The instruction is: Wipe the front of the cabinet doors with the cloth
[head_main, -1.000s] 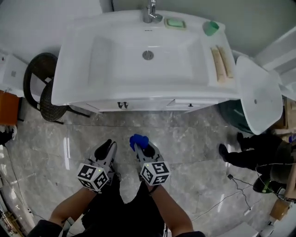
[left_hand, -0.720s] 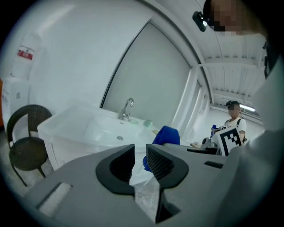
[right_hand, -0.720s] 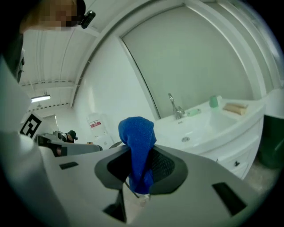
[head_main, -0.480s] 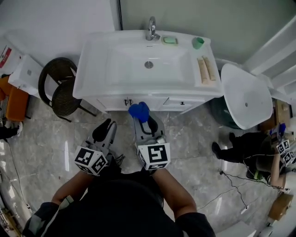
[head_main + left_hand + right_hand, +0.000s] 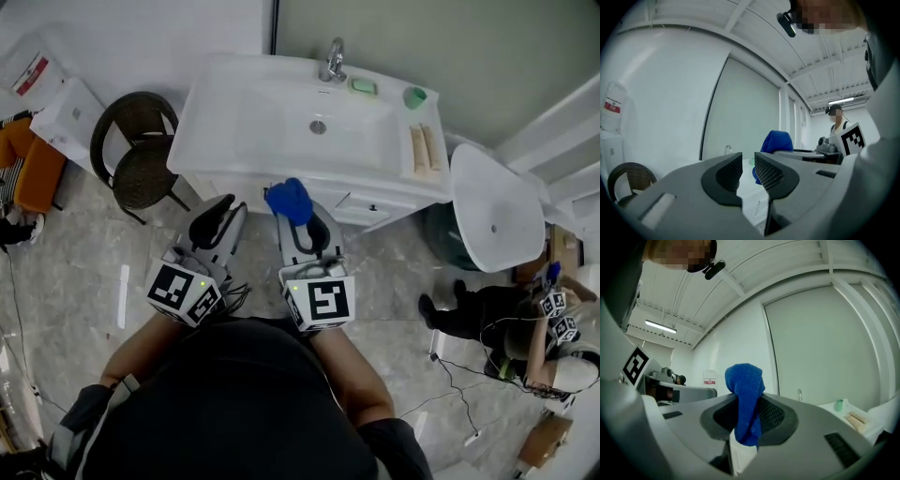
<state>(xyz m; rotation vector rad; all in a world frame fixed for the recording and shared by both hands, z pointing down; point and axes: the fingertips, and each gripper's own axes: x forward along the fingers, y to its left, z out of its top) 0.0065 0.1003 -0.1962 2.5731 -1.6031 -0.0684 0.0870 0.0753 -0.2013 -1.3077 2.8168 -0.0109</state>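
Raised nearer the cabinet (image 5: 377, 212), right gripper's (image 5: 298, 212) jaws clamp the blue cloth (image 5: 287, 198).

- Left tool (image 5: 221, 214), at 9 o'clock of its partner, points toward 1 o'clock, its jaws a narrow gap apart with nothing between them.
- Right tool (image 5: 302, 225) points toward 12 o'clock, its jaws clamped on the blue cloth (image 5: 288, 199).
- Both forearms reach forward.

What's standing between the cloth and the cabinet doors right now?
Nothing visible. The right hand-held gripper holds the blue cloth close to the cabinet doors under the sink. The left hand-held gripper sits to its left, empty and out of the path. Whether the cloth is touching the doors can't be told.
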